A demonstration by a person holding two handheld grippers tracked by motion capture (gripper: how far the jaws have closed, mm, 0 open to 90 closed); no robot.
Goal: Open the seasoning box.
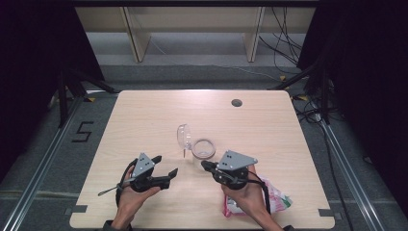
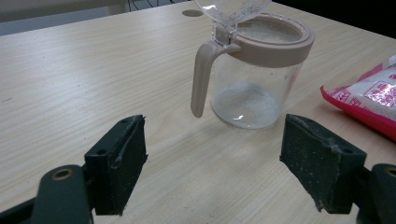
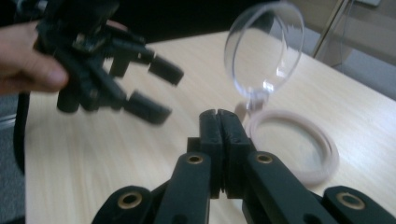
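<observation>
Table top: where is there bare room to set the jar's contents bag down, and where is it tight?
Bare wood lies across the far half of the table, between the jar and the small round hole, and along the left edge beyond the left claw. It is crowded near the front: both claws, the jar and the pink bag under the right claw.

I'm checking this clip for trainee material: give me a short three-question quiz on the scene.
1. True or false: the jar's clear lid stands flipped open.
2. Which gripper has its jaws pressed together, with nothing between them: left or right?
3. What lies on the table under the person's right forearm? A) pink and white bag B) spoon C) towel

Key: 1 true; 2 right; 3 A.
</observation>
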